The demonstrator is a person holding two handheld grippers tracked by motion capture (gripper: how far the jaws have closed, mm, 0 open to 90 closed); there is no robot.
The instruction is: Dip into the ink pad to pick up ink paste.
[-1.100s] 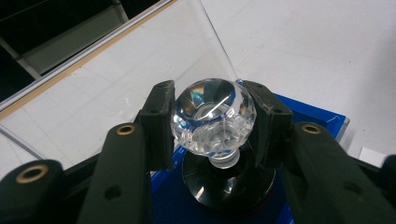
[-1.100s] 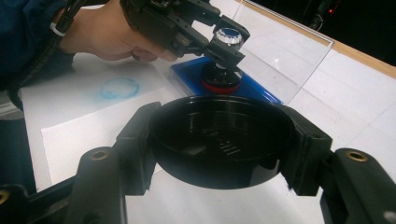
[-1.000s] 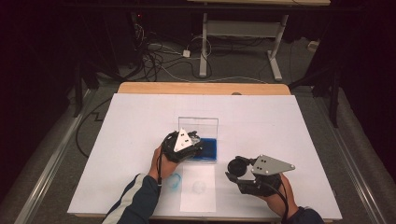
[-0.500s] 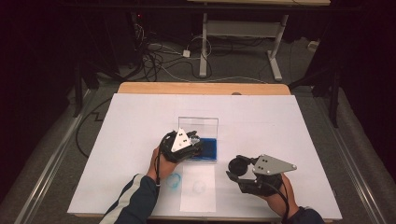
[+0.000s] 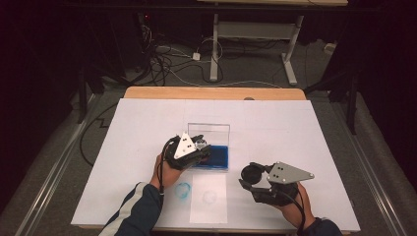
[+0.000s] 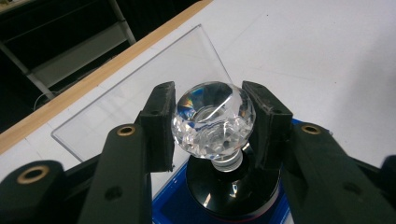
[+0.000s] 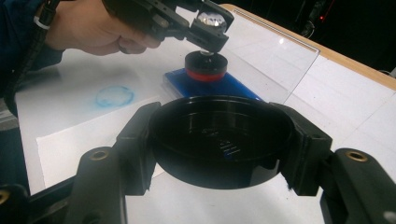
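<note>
My left gripper [image 6: 212, 123] is shut on the clear faceted knob [image 6: 212, 119] of a round stamp. The stamp's black base with a red ring [image 7: 205, 65] sits on the blue ink pad [image 5: 219, 157]. In the high view the left gripper [image 5: 199, 147] hangs over the pad's left part. The pad's clear lid [image 5: 209, 132] stands open behind it. My right gripper [image 7: 222, 140] is shut on a round black cap [image 7: 222, 135], hollow side up. In the high view this gripper [image 5: 251, 176] is low over the table, right of the pad.
A white paper sheet [image 5: 209, 199] lies in front of the pad and bears a faint round print [image 5: 210, 197]. A blue ring print [image 5: 183, 189] marks the table cover beside it. The table's wooden far edge [image 5: 211, 92] borders dark floor with cables.
The left hand has shifted slightly to the left with the stamp. The right gripper and its cap have kept still.
</note>
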